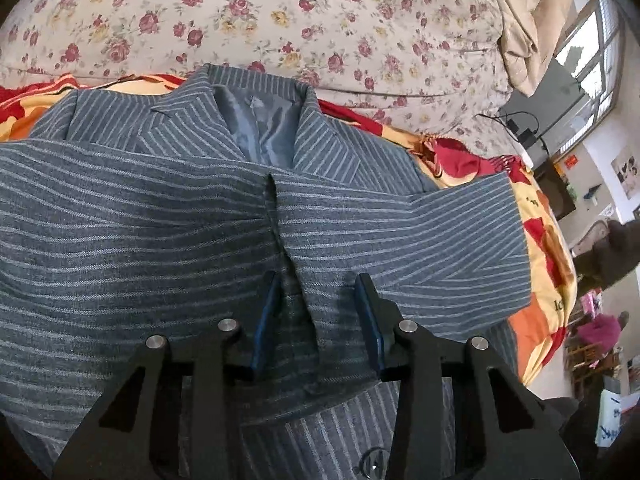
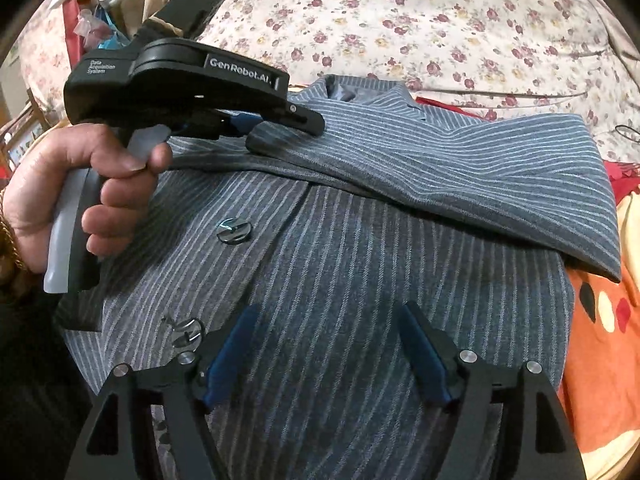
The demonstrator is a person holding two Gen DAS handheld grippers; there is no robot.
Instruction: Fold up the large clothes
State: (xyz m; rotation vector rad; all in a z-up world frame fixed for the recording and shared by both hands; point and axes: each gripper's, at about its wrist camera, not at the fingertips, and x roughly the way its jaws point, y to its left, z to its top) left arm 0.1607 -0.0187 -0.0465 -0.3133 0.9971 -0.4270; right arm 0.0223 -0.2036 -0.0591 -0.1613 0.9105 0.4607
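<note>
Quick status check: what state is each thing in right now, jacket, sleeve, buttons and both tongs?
Jacket: flat on the bed, front up, collar away from the cameras.
Sleeve: folded across the chest.
Upper button: looks fastened.
Lower button: state unclear.
Left tongs: open, over the sleeve.
Right tongs: open, holding nothing.

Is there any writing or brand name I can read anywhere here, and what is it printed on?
"GenRobot.AI": white letters on the side of the black left gripper.
"Data Acquisition System": small white print on the rear of that same gripper body; the middle word is hard to make out.
Letters on the orange and yellow bedspread: cut off, unreadable.
Orange sign on the far wall: too small to read.
</note>
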